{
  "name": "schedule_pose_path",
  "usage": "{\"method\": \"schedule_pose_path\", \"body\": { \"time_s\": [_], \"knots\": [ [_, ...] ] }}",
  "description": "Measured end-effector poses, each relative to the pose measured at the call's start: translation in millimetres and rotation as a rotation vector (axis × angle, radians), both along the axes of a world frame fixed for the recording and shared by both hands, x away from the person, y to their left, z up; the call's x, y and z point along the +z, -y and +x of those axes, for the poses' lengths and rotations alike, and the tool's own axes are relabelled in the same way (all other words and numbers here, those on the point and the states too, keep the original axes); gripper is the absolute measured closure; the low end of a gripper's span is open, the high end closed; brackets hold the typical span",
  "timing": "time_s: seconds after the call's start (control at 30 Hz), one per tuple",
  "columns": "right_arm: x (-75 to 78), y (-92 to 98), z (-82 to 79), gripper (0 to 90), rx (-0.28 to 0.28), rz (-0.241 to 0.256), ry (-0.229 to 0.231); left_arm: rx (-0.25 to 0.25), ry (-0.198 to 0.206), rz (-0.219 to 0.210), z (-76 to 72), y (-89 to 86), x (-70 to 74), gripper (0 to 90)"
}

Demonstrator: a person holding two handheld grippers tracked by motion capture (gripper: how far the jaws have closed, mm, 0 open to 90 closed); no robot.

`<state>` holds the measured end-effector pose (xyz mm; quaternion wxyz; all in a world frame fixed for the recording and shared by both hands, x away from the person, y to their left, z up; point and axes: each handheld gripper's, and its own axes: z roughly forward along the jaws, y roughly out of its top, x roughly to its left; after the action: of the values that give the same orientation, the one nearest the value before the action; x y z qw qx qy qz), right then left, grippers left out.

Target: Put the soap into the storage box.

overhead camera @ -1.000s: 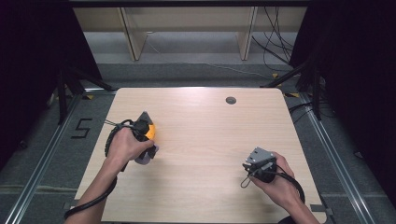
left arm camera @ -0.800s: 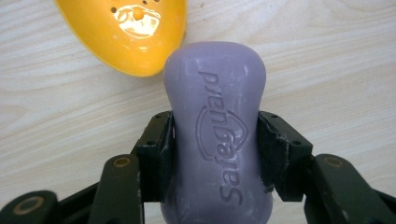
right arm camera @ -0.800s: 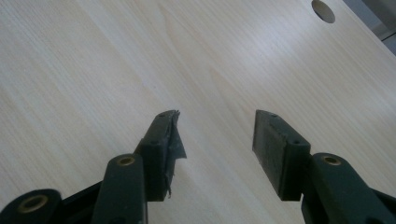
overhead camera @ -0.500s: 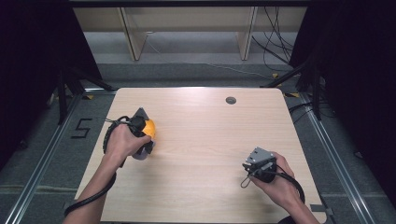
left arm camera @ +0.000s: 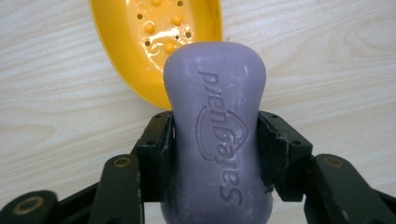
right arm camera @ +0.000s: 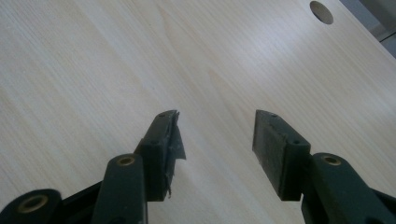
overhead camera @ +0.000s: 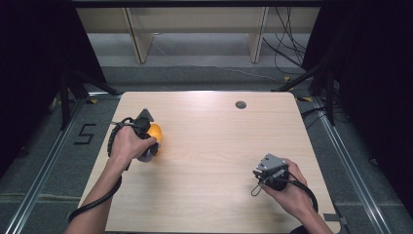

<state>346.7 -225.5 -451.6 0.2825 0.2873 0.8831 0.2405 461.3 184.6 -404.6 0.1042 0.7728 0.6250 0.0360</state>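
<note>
My left gripper (left arm camera: 217, 140) is shut on a purple bar of soap (left arm camera: 215, 130) with a raised logo, gripped across its narrow waist. Just beyond the bar's far end a yellow-orange soap dish (left arm camera: 140, 46) with studs and drain holes lies on the wooden table. In the high view the left gripper (overhead camera: 144, 144) is at the table's left, right beside the soap dish (overhead camera: 156, 132). My right gripper (right arm camera: 217, 135) is open with nothing between its jaws, over bare wood. In the high view the right gripper (overhead camera: 267, 169) sits near the front right.
The light wooden table (overhead camera: 209, 146) has a round cable hole (overhead camera: 240, 104) near its far edge, also seen as the hole (right arm camera: 321, 11) in the right gripper view. Black cables trail from both grippers. Shelving legs and floor cables lie beyond the table.
The left hand has shifted a little farther up the table with the soap, staying by the dish. The right hand has not moved.
</note>
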Motion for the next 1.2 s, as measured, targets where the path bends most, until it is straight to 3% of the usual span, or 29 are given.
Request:
{"method": "schedule_pose_path", "body": {
  "time_s": [0.17, 0.2, 0.27, 0.67, 0.73, 0.9, 1.0, 1.2],
  "knots": [
    [-0.1, 0.0, 0.1, 50.7, 0.000, 0.000, -0.001, -0.008, -0.001, 0.002, 3.8, -1.8, 1.4, 48.1],
    [0.0, 0.0, 0.1, 50.7, 0.000, 0.000, -0.001, 0.012, 0.002, -0.003, 3.9, -0.7, 1.3, 48.1],
    [0.0, -0.1, 0.0, 50.7, 0.000, 0.000, 0.000, -0.005, 0.003, 0.007, 5.7, -2.2, 1.8, 48.1],
    [-0.1, 0.0, 0.1, 50.7, 0.000, 0.003, 0.002, 0.032, 0.022, 0.007, 17.4, -3.9, 1.4, 48.1],
    [-0.2, 0.0, 0.1, 50.7, 0.000, 0.003, 0.003, 0.012, 0.023, 0.015, 20.1, -6.2, 1.1, 48.1],
    [-0.2, 0.3, 0.8, 50.7, 0.006, 0.001, 0.010, 0.045, 0.020, 0.008, 24.3, -6.1, -0.3, 48.1],
    [0.0, 0.0, -0.6, 50.8, -0.014, 0.012, -0.002, 0.017, 0.022, 0.024, 29.4, -10.2, -0.8, 48.1],
    [0.0, 0.5, -0.1, 50.8, -0.010, 0.011, 0.002, 0.038, 0.032, 0.019, 33.1, -12.0, -2.2, 48.1]
  ]
}}
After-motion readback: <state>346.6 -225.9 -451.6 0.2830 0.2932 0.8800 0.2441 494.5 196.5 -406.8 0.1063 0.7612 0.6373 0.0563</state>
